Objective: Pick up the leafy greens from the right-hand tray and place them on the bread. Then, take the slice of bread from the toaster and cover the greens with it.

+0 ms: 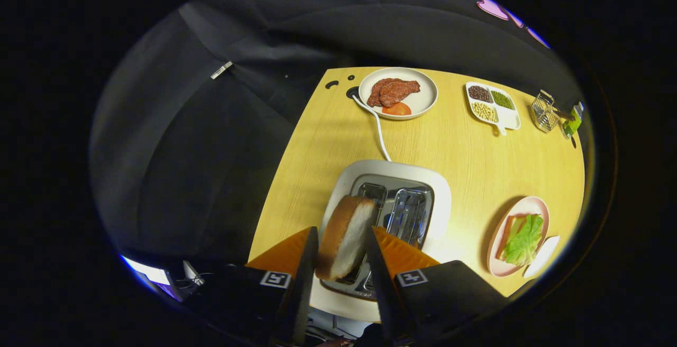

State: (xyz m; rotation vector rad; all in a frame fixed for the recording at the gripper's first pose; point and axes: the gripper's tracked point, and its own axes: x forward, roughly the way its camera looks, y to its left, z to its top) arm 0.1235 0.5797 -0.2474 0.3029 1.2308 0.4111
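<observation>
Tongs (342,252) pinch the bread slice (346,236) over the toaster (436,193); bare table (465,162) lies toward the greens (524,238).

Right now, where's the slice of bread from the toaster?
The bread slice sits between the hand-held gripper fingers, both pressing it, lifted above the toaster slots.

Bread slice (346,236) bottom behind claw (341,262)
</observation>
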